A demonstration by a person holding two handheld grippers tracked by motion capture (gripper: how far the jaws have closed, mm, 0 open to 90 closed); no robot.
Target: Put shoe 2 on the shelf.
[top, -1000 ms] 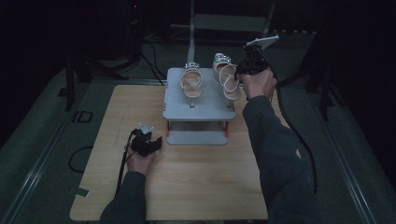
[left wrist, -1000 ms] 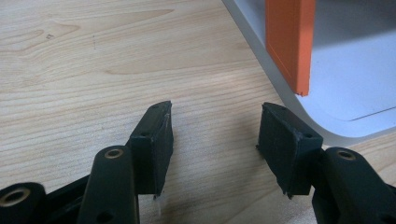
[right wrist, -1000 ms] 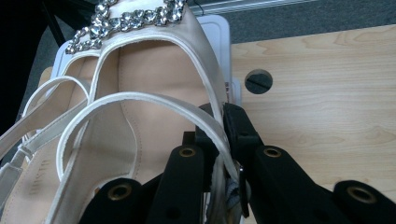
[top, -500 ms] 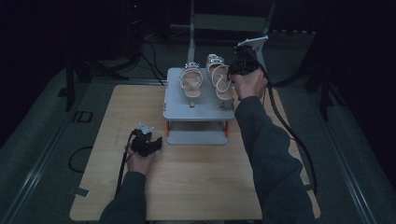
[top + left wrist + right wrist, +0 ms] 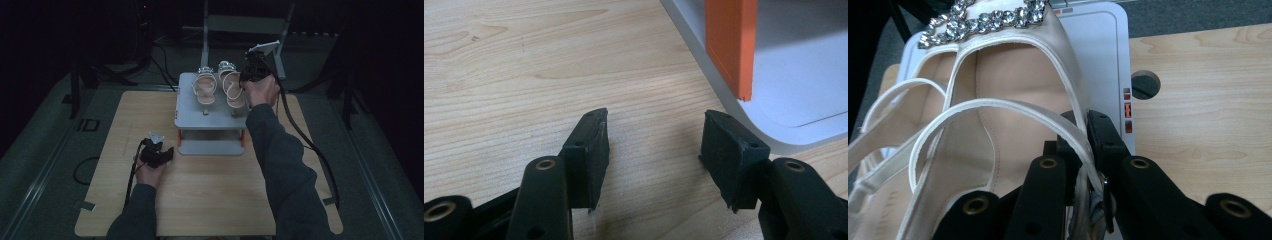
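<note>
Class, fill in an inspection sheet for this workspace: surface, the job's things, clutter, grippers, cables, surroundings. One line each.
Surface: light wooden table, bare in front of the person.
Job's things: two pale strappy sandals, the left sandal and the right sandal, lying on the top of a grey two-level rack with orange posts.
Clutter: nothing seen.
Grippers: right gripper has its jaws shut on a strap of the right sandal; left gripper is open and empty, low over the table beside the rack's base.
Cables: one cable trails from the right gripper, one from the left.
Surroundings: dark room, a grey stand behind the table.
</note>
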